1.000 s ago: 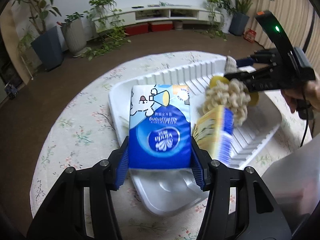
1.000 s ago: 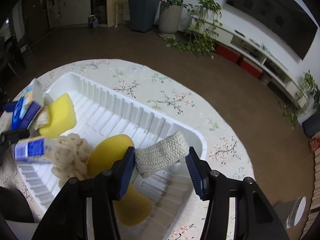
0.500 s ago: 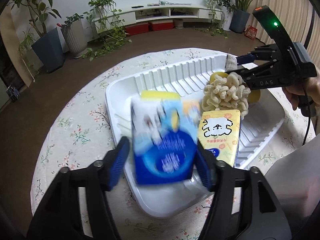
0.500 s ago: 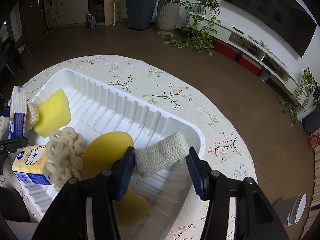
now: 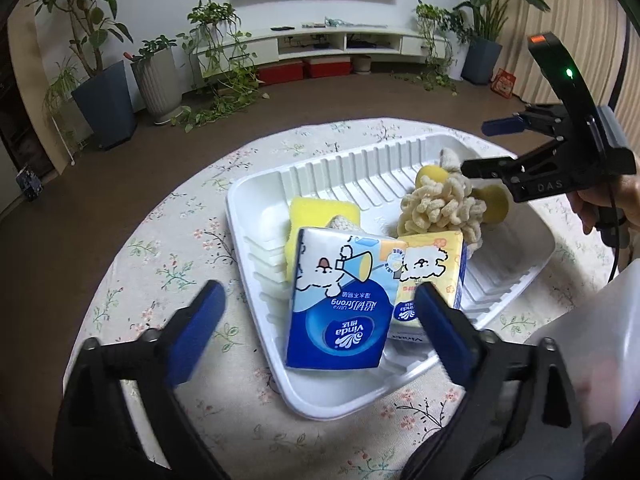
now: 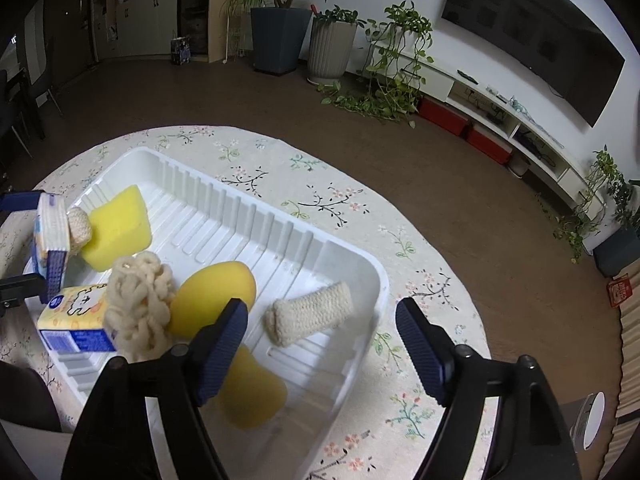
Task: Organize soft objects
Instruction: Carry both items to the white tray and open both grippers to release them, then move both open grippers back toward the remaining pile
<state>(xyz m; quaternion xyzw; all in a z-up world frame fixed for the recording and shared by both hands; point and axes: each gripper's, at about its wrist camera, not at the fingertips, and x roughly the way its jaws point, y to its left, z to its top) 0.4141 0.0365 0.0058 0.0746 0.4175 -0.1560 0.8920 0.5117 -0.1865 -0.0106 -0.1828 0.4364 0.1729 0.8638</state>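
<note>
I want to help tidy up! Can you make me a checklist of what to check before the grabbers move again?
1. Left gripper let go of the blue tissue pack: ok, jaws have just been opening, pads clear of it.
2. Right gripper let go of the knitted roll: ok, jaws have just been opening, roll lies free.
3. Blue pack inside the white tray: ok, propped up, leaning.
4. Will the blue pack stay up: cannot tell.
5. Yellow tissue pack in tray: ok.
6. More soft things outside the tray: none visible.
</note>
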